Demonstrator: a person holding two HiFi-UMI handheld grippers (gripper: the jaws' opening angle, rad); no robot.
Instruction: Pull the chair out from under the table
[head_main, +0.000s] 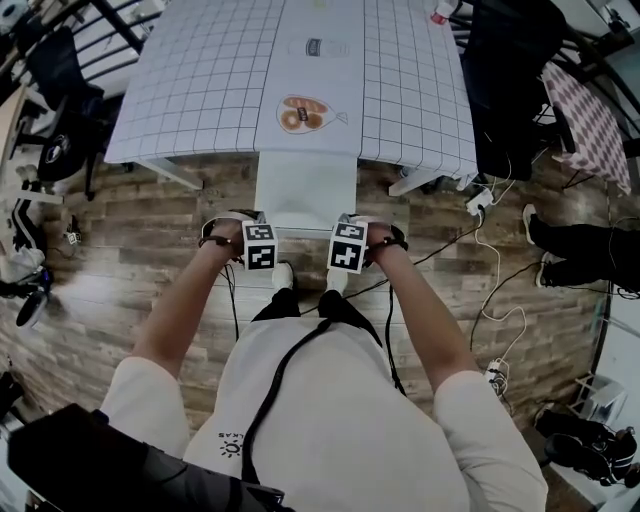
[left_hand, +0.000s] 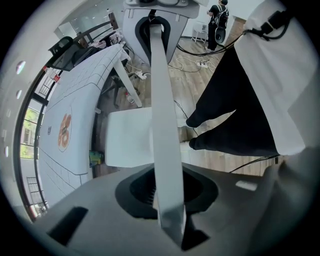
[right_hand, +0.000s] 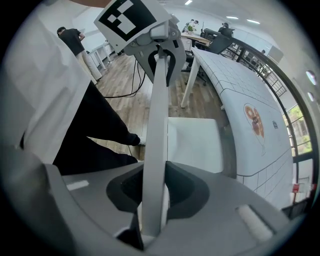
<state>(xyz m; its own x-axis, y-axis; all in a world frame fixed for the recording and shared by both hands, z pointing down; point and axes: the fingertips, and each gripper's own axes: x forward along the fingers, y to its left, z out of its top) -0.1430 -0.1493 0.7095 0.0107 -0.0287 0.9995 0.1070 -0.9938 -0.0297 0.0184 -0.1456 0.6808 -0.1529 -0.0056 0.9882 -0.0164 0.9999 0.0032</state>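
person: seen from above in a white top (head_main: 340, 420), both bare forearms reaching forward and down, dark trousers (left_hand: 235, 110) close behind the chair
left gripper (head_main: 261, 250): points down, jaws clamped on the top edge of the backrest (left_hand: 165, 125), which crosses its own view as a white strip
right gripper (head_main: 348, 250): points down beside the other, jaws pinched on the same edge, a little apart from it
chair (head_main: 305, 185): white, backrest toward the person; the seat (right_hand: 195, 145) lies mostly clear of the table, its far end meeting the table's near edge
floor (head_main: 130, 250): wood-look planks; cables (head_main: 492, 270) trail to the right of the chair
table (head_main: 200, 80): white cover, grid squares on either side, a plain middle strip with an orange print (head_main: 301, 114)
room beyond: black furniture (head_main: 515, 80) at the table's far right corner, a checked cloth (head_main: 590, 120) past it, more dark gear along the left
head view only: both marker cubes side by side, the whole tabletop, another person's legs (head_main: 575, 245) at the right edge
gripper views only: the grip itself; a white table leg (right_hand: 189, 80) slanting to the floor; a standing person (right_hand: 72, 37) far off; a railing and windows (left_hand: 30, 125) behind the table; a small green thing (left_hand: 95, 157) under the table, too small to tell what
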